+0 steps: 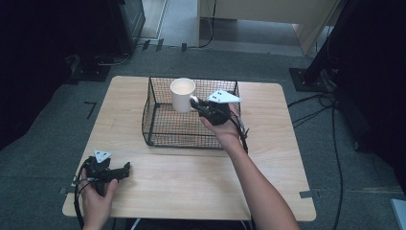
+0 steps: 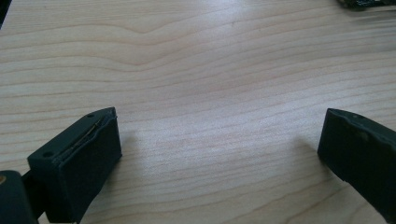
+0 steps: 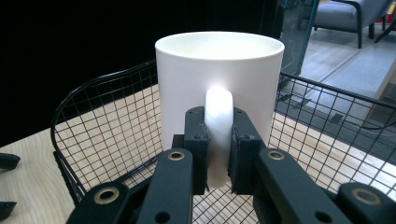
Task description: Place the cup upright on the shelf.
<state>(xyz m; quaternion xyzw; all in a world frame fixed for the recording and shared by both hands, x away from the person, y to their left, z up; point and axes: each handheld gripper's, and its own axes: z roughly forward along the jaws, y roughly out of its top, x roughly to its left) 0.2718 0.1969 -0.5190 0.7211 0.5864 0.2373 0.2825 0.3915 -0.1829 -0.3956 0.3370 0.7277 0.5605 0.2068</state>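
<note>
Mug (image 3: 219, 79) handle clamped between right gripper (image 3: 219, 140) fingers (image 3: 196, 135).

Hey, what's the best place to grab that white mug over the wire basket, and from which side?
By the handle, coming from the side it faces, the person's right. The white mug stands upright, and its handle is a narrow vertical loop that two jaws can pinch from either side. The right gripper already grips it that way, above the wire basket.
</note>
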